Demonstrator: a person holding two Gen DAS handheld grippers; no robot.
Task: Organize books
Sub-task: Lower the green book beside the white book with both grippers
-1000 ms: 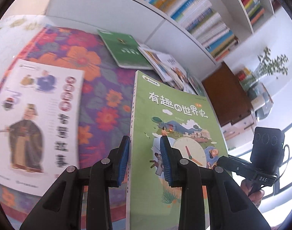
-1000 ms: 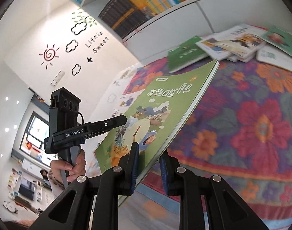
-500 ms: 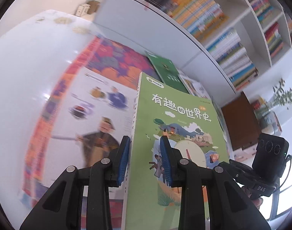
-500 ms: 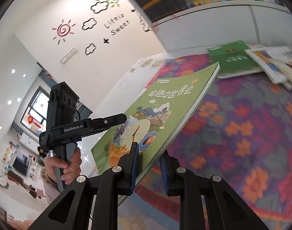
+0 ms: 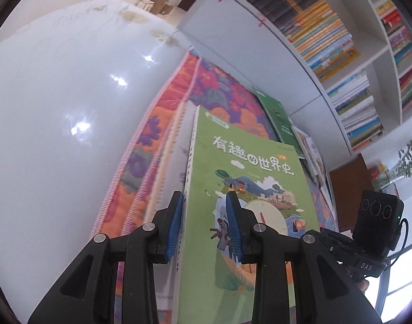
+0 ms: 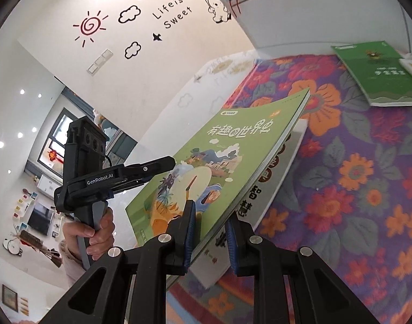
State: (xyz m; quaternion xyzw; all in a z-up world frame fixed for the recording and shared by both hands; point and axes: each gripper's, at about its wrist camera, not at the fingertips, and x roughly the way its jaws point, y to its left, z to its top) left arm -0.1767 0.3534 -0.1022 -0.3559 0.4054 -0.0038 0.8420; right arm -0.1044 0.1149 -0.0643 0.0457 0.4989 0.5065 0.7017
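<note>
Two hand-held grippers clamp one green paperback (image 5: 243, 189): left hand-held gripper (image 5: 204, 226) pinches the near edge by the spine, right hand-held gripper (image 6: 211, 232) pinches the near corner of the page side. The book hangs tilted just above a white picture book (image 6: 262, 189) lying on the floral cloth (image 6: 354, 189). Thin, light and likely floppy, with a glossy cover that may slip; grips at two edges should limit sag.
</note>
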